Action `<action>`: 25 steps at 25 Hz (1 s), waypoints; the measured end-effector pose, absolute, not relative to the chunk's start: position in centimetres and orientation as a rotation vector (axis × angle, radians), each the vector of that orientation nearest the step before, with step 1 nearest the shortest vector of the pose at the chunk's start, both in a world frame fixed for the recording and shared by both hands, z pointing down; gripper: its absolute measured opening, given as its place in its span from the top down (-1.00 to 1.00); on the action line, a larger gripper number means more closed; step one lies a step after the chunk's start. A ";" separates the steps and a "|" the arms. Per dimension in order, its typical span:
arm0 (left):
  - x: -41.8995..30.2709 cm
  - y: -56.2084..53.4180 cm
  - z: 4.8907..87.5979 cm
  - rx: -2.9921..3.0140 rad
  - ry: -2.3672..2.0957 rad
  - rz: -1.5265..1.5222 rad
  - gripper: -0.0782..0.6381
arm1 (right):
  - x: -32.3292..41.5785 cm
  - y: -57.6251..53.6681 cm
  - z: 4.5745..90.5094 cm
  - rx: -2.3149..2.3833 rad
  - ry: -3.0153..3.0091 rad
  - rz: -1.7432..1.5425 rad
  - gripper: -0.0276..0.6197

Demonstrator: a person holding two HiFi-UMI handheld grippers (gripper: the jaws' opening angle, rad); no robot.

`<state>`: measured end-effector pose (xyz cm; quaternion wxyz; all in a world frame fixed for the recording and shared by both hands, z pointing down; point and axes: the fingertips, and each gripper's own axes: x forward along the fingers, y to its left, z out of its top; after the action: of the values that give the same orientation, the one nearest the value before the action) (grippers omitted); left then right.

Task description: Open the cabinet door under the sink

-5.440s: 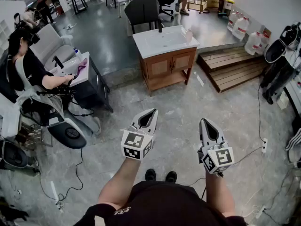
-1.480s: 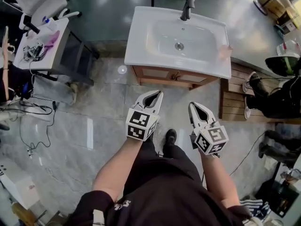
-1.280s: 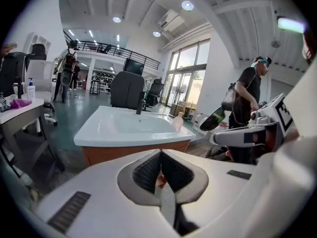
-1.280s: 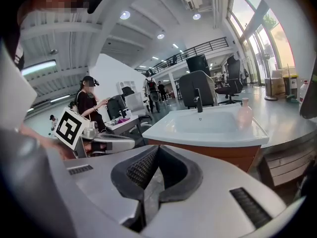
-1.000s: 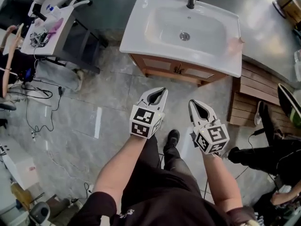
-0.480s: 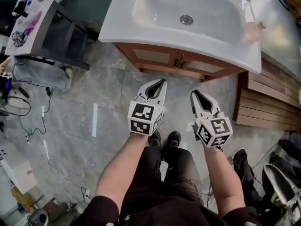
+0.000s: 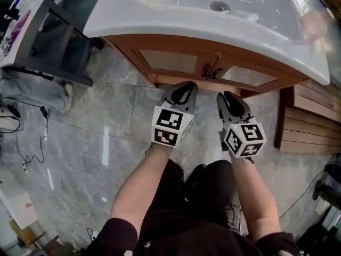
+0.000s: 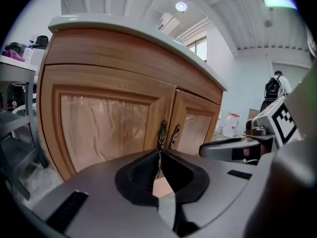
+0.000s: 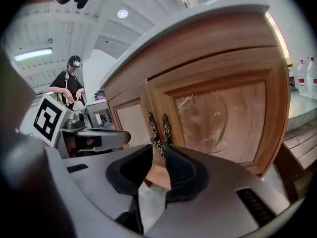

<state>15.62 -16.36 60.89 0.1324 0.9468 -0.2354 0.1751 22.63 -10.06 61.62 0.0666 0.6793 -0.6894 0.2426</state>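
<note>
The wooden cabinet under the white sink (image 7: 224, 20) has two closed doors, the left door (image 7: 168, 61) and the right door (image 7: 248, 76). Two dark ornate handles (image 7: 212, 71) hang side by side where the doors meet. My left gripper (image 7: 184, 85) is shut and empty, a short way in front of the handles (image 8: 162, 133). My right gripper (image 7: 230, 96) sits beside it, also short of the handles (image 9: 158, 127). Its jaws have just been opening and now stand a little apart with nothing between them. Neither gripper touches the cabinet.
A dark grey cart (image 7: 53, 41) stands left of the cabinet. A low wooden platform (image 7: 309, 132) lies to the right, and cables (image 7: 26, 153) trail on the marble floor at far left. A person (image 9: 72, 90) stands in the background, with water jugs (image 9: 304, 78) to the right.
Both grippers have sunk and come closer to the cabinet front, now level with the doors. The right gripper's jaws have parted; the left stays shut.
</note>
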 end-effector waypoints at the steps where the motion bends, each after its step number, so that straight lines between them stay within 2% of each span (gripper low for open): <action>1: 15.9 -16.6 61.6 2.763 -0.683 0.498 0.73 | 22.9 -10.6 62.4 2.060 -2.084 0.725 0.61; 12: 16.2 -17.7 65.7 2.873 -0.742 0.402 0.73 | 23.6 -14.0 65.3 2.167 -2.146 0.578 0.45; 25: 12.4 -17.0 65.7 2.867 -0.773 0.389 0.64 | 22.9 -15.7 66.1 2.143 -2.094 0.501 0.46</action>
<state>12.42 -17.05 65.72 0.0734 0.9548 -0.2573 0.1294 22.91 -15.73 66.14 0.0517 0.7045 -0.6884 0.1646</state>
